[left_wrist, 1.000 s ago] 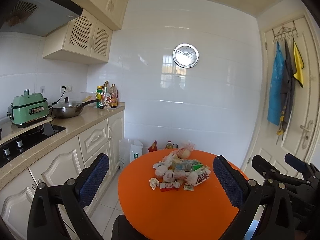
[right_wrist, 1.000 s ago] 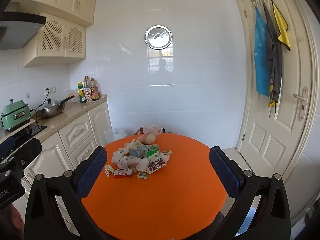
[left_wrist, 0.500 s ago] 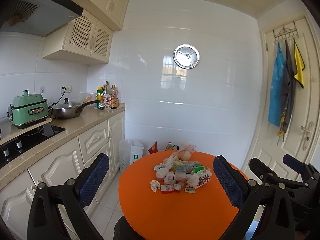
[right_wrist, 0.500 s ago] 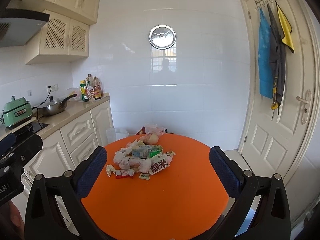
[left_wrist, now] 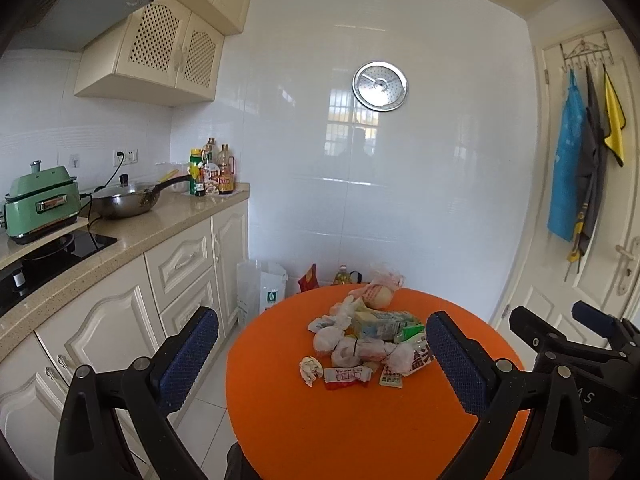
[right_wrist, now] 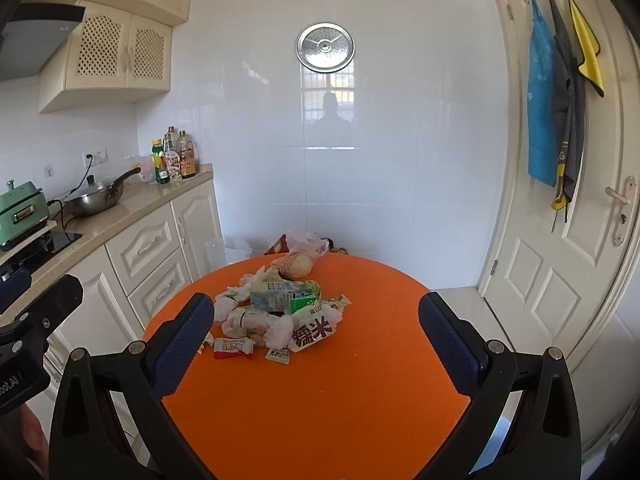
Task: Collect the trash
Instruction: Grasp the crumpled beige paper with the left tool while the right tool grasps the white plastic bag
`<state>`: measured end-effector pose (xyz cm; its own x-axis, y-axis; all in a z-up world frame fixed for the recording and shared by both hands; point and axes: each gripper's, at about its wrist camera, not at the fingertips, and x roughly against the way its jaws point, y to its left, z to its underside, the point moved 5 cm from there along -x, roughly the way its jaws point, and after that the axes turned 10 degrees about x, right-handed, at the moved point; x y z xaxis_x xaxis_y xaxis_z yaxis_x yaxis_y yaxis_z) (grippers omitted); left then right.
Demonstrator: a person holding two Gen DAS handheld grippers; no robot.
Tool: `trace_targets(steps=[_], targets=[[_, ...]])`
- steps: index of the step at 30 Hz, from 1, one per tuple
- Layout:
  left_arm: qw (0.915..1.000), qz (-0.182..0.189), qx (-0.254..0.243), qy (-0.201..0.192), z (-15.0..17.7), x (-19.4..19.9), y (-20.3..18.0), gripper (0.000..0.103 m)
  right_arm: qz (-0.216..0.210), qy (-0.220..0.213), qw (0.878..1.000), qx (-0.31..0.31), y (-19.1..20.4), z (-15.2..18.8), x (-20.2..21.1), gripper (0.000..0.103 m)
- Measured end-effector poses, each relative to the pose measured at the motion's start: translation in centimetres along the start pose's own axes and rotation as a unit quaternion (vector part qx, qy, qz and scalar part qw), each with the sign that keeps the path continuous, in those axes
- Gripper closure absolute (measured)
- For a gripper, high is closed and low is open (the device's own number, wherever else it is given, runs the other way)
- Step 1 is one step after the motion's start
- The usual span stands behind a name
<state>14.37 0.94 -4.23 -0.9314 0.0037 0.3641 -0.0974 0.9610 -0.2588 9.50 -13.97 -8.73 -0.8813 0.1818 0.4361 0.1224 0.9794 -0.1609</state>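
Note:
A pile of trash (left_wrist: 366, 338) (right_wrist: 280, 308) lies on the far half of a round orange table (left_wrist: 320, 432) (right_wrist: 320, 400): crumpled white wrappers, a pale green carton (right_wrist: 284, 294), a white packet with black characters (right_wrist: 312, 330), a small red-and-white packet (left_wrist: 346, 376) and a round wrapped item (right_wrist: 296, 265). My left gripper (left_wrist: 320, 344) is open, held above the table's near left edge, short of the pile. My right gripper (right_wrist: 316, 328) is open too, above the near half of the table. Neither holds anything. The right gripper shows at the right of the left wrist view (left_wrist: 576, 344).
A kitchen counter (left_wrist: 132, 236) with cream cabinets runs along the left, carrying a green cooker (left_wrist: 40, 204), a pan (left_wrist: 128, 200) and bottles (left_wrist: 212, 176). Bags (left_wrist: 260, 292) stand on the floor behind the table. A white door (right_wrist: 568, 240) with hung cloths is on the right.
Both grippers have risen and tilted slightly, so the table and pile sit a little lower in the views. Both remain open; the trash has not moved.

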Motion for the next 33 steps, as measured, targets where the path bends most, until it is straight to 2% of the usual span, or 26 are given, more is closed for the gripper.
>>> trace_targets(steps=[4, 12, 16, 18, 24, 30, 33], targets=[[0.9995, -0.008, 0.008, 0.030, -0.6, -3.8, 0.7, 0.001, -0.023, 0.022, 0.999, 0.006, 0.4, 0.5, -3.1, 0.000], [0.9936, -0.031, 0.017, 0.107, -0.1, -12.3, 3.2, 0.001, -0.072, 0.130, 0.989, 0.018, 2.7, 3.9, -12.5, 0.000], [0.9893, -0.044, 0.010, 0.139, 0.5, -16.9, 4.0, 0.001, -0.091, 0.169, 0.981, 0.017, 3.6, 5.6, -16.4, 0.000], [0.9859, -0.053, 0.010, 0.158, 0.9, -19.0, 4.5, 0.001, -0.104, 0.182, 0.978, 0.018, 4.0, 6.0, -17.9, 0.006], [0.9778, -0.067, 0.015, 0.198, 2.3, -24.9, 5.5, 0.001, -0.145, 0.202, 0.968, 0.023, 5.8, 6.2, -21.4, 0.022], [0.9734, -0.067, 0.004, 0.219, 2.8, -29.8, 4.8, 0.001, -0.161, 0.206, 0.964, 0.052, 7.0, 5.6, -24.1, 0.030], [0.9719, -0.068, 0.000, 0.226, 3.2, -31.7, 4.7, 0.001, -0.171, 0.207, 0.961, 0.068, 6.9, 5.2, -24.0, 0.030]])
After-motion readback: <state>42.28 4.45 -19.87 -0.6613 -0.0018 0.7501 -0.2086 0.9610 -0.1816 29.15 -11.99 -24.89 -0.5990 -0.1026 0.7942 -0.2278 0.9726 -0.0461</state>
